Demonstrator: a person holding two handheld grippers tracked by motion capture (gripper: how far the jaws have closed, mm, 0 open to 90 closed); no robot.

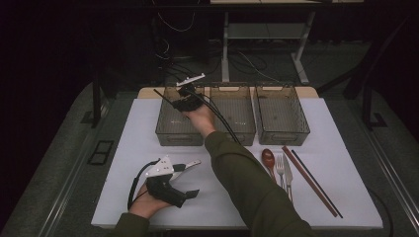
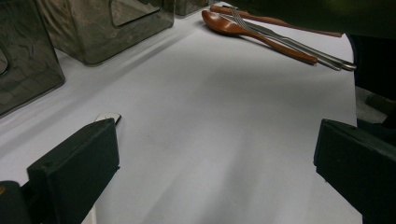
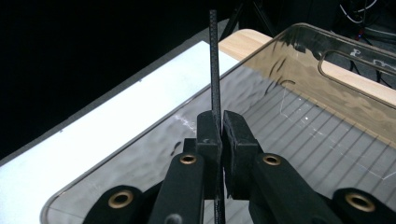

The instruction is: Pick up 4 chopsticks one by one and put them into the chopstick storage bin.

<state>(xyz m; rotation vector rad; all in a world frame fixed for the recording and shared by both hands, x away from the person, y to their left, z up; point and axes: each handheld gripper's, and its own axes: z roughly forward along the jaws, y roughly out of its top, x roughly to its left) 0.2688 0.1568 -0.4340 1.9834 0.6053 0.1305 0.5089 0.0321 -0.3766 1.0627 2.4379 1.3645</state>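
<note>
So there's a white table (image 1: 148, 148) with three clear bins along the back. The right gripper (image 1: 184, 97) is over the left bin (image 1: 168, 131), jaws clamped tight on a thin black chopstick (image 3: 214, 60) poking out over its rim. The left gripper (image 1: 190, 178) sits near the front, jaws wide apart, holding nothing, a knife (image 1: 190, 164) just beside it.

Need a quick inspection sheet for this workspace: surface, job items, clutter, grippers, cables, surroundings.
Surface: white table, wood strip at far edge.
Job's things: black chopstick over left bin; two more bins; spoon, fork, knife, two chopsticks at right.
Clutter: nothing seen.
Grippers: right gripper shut on chopstick; left gripper open on table, a metal utensil tip by it.
Cables: one trailing from each gripper.
Surroundings: dark floor, desk legs, wires behind.
</note>
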